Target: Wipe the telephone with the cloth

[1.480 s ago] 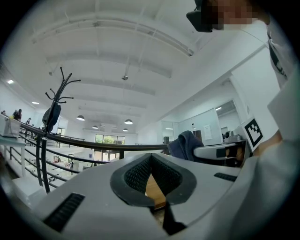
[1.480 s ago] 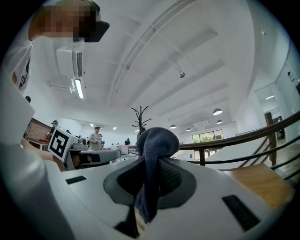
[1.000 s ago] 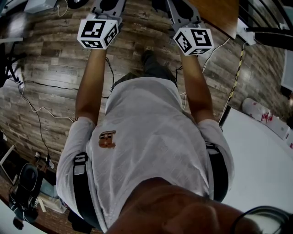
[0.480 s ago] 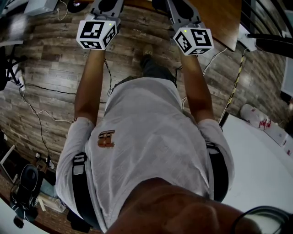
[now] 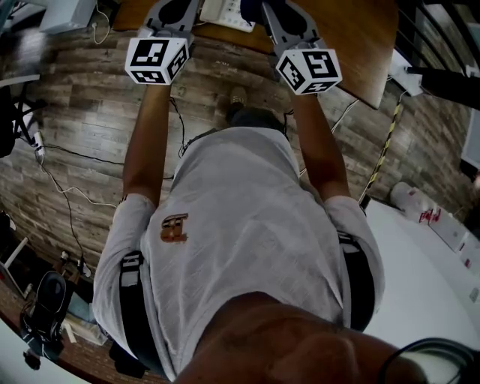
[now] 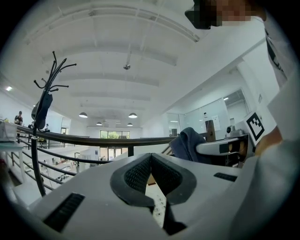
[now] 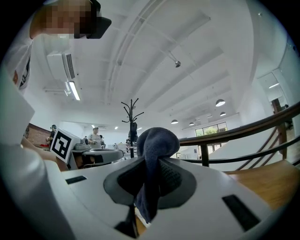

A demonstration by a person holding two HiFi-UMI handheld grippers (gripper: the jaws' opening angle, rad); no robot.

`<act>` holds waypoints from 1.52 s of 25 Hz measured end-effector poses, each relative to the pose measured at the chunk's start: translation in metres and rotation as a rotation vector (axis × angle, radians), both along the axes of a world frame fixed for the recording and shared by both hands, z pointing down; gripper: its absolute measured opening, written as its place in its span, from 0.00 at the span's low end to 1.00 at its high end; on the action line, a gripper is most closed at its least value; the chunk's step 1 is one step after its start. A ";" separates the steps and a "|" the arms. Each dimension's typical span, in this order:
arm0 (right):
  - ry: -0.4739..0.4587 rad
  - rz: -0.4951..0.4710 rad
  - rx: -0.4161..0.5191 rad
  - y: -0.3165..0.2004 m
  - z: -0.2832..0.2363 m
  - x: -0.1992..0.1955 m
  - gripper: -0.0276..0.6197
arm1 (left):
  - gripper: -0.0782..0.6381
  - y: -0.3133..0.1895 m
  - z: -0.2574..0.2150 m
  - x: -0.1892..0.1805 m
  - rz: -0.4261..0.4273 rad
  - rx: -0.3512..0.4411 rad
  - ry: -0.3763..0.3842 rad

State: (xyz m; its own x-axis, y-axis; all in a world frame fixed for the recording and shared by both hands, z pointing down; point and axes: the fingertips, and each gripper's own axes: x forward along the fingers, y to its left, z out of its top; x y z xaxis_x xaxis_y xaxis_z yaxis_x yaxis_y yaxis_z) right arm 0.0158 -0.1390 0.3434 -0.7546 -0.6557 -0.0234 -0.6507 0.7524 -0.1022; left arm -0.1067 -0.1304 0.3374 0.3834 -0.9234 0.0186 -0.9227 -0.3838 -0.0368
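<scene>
The telephone (image 5: 223, 10) lies on the wooden worktop (image 5: 352, 37) at 12 o'clock in the head view, cut off by the top of the frame. It sits between the two grippers and seems close to the near edge. Its white keypad also shows through the gap under the left gripper (image 6: 151, 159). That gripper's fingers are pressed together with nothing between them. The right gripper (image 7: 151, 163) has its fingers clamped on the dark blue cloth (image 7: 157, 143), which bunches up above the tips and hangs down below them. Both grippers are held out in front of the person, and no wiping contact shows yet.

The main risk is that nothing steadies the telephone. With the left fingers closed and off it, a firm stroke from the right could push the set along the worktop toward the near edge, or knock the handset loose. The second risk is the cloth's grip. It is wadded, not spread, so the hard fingers could meet the plastic before the fabric does and scrape or press keys. A dragging stroke could also pull the cloth out of the fingers.
</scene>
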 end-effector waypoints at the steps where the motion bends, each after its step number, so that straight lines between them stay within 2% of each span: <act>1: 0.000 -0.006 -0.004 -0.011 0.001 0.001 0.15 | 0.13 -0.011 0.002 0.002 -0.004 -0.003 -0.003; 9: 0.000 -0.061 -0.037 -0.091 0.017 -0.013 0.15 | 0.14 -0.096 0.041 -0.005 -0.037 -0.083 -0.049; 13: 0.009 -0.067 -0.058 -0.118 0.026 -0.017 0.15 | 0.14 -0.121 0.060 -0.009 -0.049 -0.129 -0.059; 17: 0.016 -0.062 -0.087 -0.135 0.031 -0.020 0.15 | 0.14 -0.134 0.072 -0.013 -0.057 -0.173 -0.067; 20: 0.025 -0.066 -0.114 -0.144 0.036 -0.024 0.15 | 0.21 -0.143 0.080 -0.012 -0.046 -0.216 -0.073; 24: 0.033 -0.060 -0.157 -0.154 0.046 -0.033 0.15 | 0.24 -0.154 0.094 -0.012 -0.022 -0.275 -0.091; 35: 0.083 -0.003 -0.316 -0.184 0.081 -0.066 0.15 | 0.29 -0.173 0.144 -0.023 0.049 -0.494 -0.155; 38: 0.112 -0.003 -0.343 -0.189 0.091 -0.072 0.15 | 0.30 -0.174 0.155 -0.024 0.060 -0.532 -0.162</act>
